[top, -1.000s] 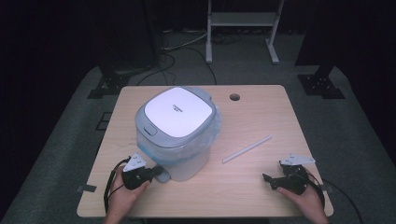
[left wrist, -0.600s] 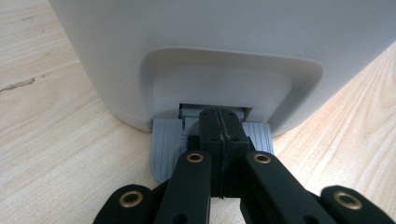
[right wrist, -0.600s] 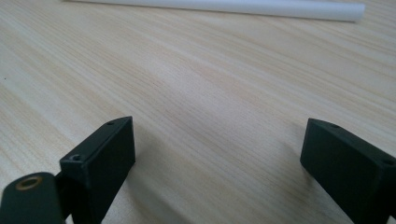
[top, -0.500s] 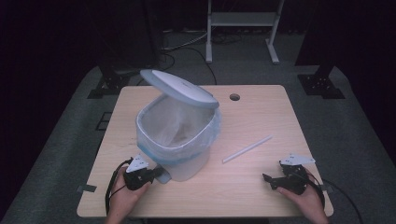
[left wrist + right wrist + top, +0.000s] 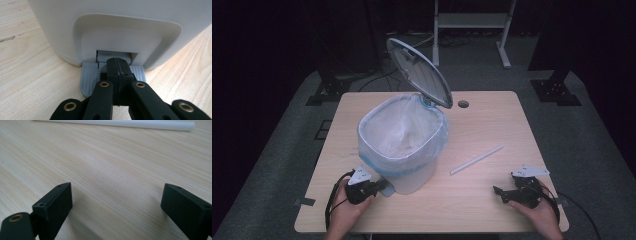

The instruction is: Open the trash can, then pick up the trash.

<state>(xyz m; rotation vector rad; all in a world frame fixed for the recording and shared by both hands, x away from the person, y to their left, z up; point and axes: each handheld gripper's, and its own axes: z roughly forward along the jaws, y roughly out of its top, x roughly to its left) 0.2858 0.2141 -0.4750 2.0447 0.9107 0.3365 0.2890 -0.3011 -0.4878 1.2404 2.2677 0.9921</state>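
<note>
Where the light falls, a pale wooden table (image 5: 492, 210) with rounded corners and a round cable hole near its far edge stands on grey carpet; beyond it the room is dark, with a white metal frame (image 5: 472, 20) at the back and black stand feet on the floor to either side.

Compared with 1 second ago, the grey-rimmed white oval lid (image 5: 419, 72) of the bin has swung from lying flat and closed to standing steeply tilted at the far side, having been about halfway up in between. Both hands have kept their places.

The white plastic pedal bin (image 5: 412, 172) sits left of the table's middle, lined with a thin translucent bag whose blue-edged top is folded over the rim; the open mouth shows the crumpled bag inside. At its near base a grey ribbed foot pedal (image 5: 87, 77) juts out from an arched recess. The left gripper (image 5: 117, 66) has its 2 black jaws pressed together with nothing between them, their joined tip resting on top of the pedal, just in front of the bin's wall.

A white plastic straw-like tube (image 5: 477, 160) lies slantwise on bare wood to the right of the bin. The right gripper (image 5: 116, 202) rests near the table's near-right corner, jaws wide apart over bare wood, the tube lying well ahead of them.
</note>
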